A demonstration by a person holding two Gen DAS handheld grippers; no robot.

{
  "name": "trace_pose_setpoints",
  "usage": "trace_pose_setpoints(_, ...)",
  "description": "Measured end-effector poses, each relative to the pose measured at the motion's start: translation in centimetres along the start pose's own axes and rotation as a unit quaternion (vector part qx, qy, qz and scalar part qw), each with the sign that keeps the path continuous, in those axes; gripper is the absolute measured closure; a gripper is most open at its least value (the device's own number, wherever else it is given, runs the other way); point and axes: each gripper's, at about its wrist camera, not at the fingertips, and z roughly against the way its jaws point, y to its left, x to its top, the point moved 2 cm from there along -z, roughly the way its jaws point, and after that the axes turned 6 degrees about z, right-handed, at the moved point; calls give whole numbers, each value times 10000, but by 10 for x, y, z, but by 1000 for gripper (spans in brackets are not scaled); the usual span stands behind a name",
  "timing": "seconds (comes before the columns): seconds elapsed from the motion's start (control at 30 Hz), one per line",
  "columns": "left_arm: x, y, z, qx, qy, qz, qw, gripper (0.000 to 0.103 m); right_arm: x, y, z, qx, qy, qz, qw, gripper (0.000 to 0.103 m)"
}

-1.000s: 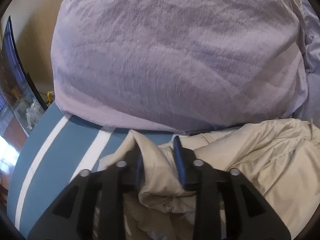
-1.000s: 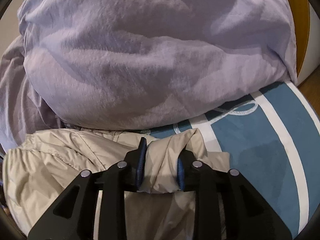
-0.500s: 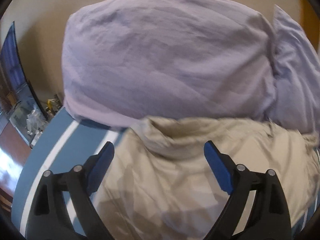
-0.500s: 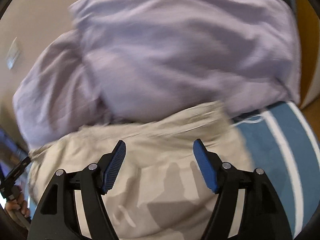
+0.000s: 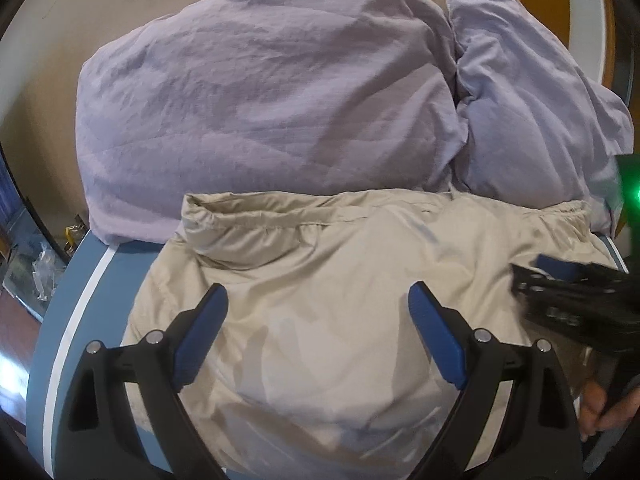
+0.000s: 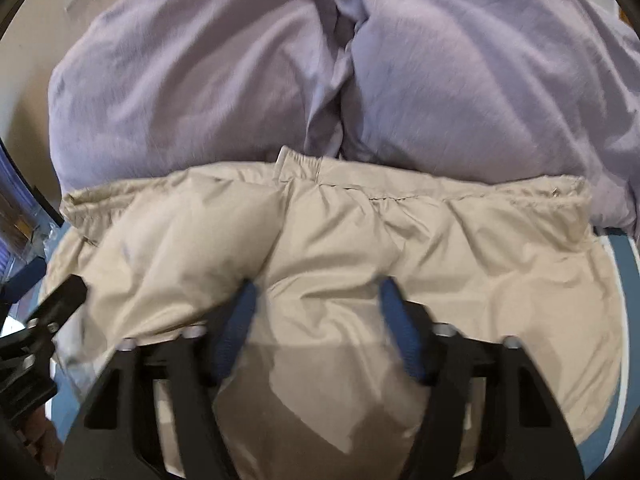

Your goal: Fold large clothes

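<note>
A large beige puffy garment lies spread on the blue bed cover, its gathered elastic edge against the lilac bedding; it also shows in the right wrist view. My left gripper hangs open and empty above the garment's left half. My right gripper is open and empty above its middle. The right gripper's black body shows at the right edge of the left wrist view. The left gripper's body shows at the left edge of the right wrist view.
A big lilac duvet and a lilac pillow are piled behind the garment. The blue cover with white stripes shows at the left. A bedside surface with small items lies far left. A beige wall stands behind.
Both grippers were shut on the garment's edge one second ago. They opened, let it go and drew back and up. The garment now lies flat.
</note>
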Motion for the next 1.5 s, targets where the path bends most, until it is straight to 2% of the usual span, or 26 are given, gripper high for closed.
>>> trace_pose_setpoints(0.03,-1,-1,0,-23,7,3,10000,11,-1,1,-2,39,19,-6,10000,68)
trace_pose_setpoints(0.07,-1,-1,-1,-43,11,11,10000,11,-1,3,-6,65,9,20,10000,73)
trace_pose_setpoints(0.13,1,0,-3,-66,11,49,10000,11,0,8,-7,-47,-76,166,9998,92)
trace_pose_setpoints(0.2,3,2,-3,-97,7,111,9999,11,5,12,-6,-286,-213,362,9987,97)
trace_pose_setpoints(0.4,9,1,-6,-221,-30,282,9994,11,27,-6,-9,-228,-479,-94,9985,99)
trace_pose_setpoints(0.57,12,-11,-15,-278,-67,224,9993,11,33,-12,-27,-206,-459,-269,9984,99)
trace_pose_setpoints(0.77,11,-25,-45,145,-62,-22,9999,11,24,-20,-50,-168,-383,-316,9986,98)
trace_pose_setpoints(0.87,8,-20,-66,325,58,41,9994,10,23,-25,-57,-116,-334,-388,9986,94)
trace_pose_setpoints(0.97,9,-10,-86,463,218,267,9983,7,23,-27,-57,-66,-337,-334,9989,82)
trace_pose_setpoints(1.0,10,-7,-89,484,258,322,9980,6,23,-28,-53,-89,-358,-278,9989,71)
trace_pose_setpoints(1.03,10,-3,-95,538,288,381,9974,5,22,-29,-48,-110,-384,-242,9989,55)
trace_pose_setpoints(1.1,8,-1,-100,660,291,382,9967,4,21,-35,-35,-88,-516,-247,9983,36)
trace_pose_setpoints(1.17,7,-1,-103,710,299,379,9963,4,19,-43,-15,-109,-805,-268,9963,36)
trace_pose_setpoints(1.27,6,0,-106,769,326,398,9957,3,15,-57,4,-489,-1082,-281,9925,36)
trace_pose_setpoints(1.37,6,1,-110,789,332,426,9954,2,7,-74,18,-822,-1123,-439,9893,36)
trace_pose_setpoints(1.5,14,4,-120,796,336,444,9953,2,-1,-95,6,-1082,-877,-638,9882,36)
